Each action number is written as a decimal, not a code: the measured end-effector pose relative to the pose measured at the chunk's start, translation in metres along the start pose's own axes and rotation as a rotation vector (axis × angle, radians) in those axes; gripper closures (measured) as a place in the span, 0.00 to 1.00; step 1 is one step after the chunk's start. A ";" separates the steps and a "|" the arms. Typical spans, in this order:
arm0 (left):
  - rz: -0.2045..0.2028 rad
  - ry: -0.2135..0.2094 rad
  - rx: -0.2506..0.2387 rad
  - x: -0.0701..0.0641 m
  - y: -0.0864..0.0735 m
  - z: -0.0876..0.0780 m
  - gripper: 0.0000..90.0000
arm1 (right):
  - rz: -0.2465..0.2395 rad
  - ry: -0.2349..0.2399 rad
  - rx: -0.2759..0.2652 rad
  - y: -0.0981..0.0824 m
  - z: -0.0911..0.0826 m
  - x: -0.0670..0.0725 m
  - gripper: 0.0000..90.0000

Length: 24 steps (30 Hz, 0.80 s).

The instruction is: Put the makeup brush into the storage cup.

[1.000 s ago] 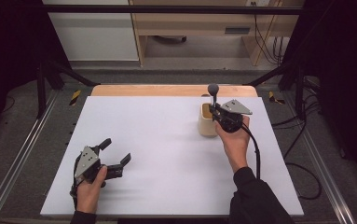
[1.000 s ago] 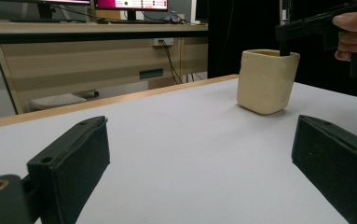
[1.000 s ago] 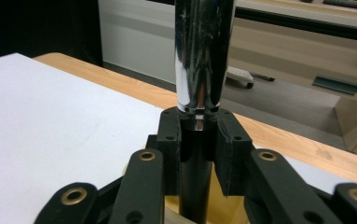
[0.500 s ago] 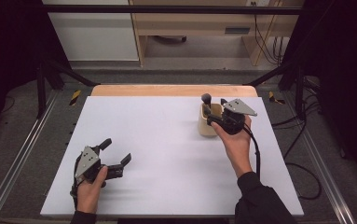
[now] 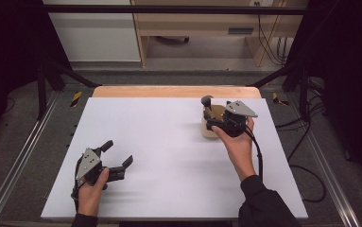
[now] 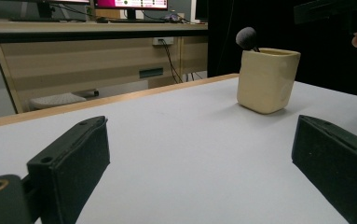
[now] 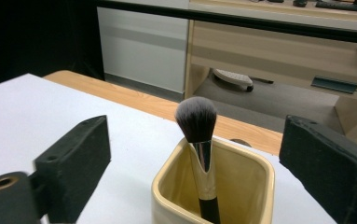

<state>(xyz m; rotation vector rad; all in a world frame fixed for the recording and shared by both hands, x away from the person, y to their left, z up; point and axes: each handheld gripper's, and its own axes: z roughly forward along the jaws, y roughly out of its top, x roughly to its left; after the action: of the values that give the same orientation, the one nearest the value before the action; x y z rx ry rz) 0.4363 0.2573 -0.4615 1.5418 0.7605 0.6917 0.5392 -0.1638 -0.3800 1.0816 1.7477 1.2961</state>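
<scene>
A cream square cup stands on the white table at the far right. A makeup brush with a dark bristle head stands in it and leans left. My right gripper hovers at the cup's near side. Its jaws have just been opening, and the brush rises between them above the cup, untouched by the pads. My left gripper rests open at the near left with nothing in it. From there the cup and brush head show far off.
A wooden strip runs along the table's far edge. Behind it stand a desk and white cabinet. Black frame posts flank the table, and cables trail on the floor at the right.
The right gripper's jaws have opened and let go of the brush. The brush has sunk into the cup and tipped left. The left gripper has not moved.
</scene>
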 end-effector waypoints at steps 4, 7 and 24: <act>0.002 0.000 0.002 0.000 0.000 0.000 0.04 | -0.003 0.007 0.007 0.000 0.000 0.001 0.08; 0.002 0.000 0.002 0.000 0.000 0.000 0.04 | -0.006 0.015 0.011 0.000 -0.001 0.002 0.08; 0.001 0.002 0.000 0.000 0.000 0.000 0.04 | -0.017 0.038 0.009 0.003 -0.006 0.004 0.06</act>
<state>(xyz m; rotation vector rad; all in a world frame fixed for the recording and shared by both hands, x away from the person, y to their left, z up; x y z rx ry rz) 0.4364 0.2576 -0.4613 1.5418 0.7616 0.6936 0.5333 -0.1617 -0.3757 1.0516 1.7888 1.3078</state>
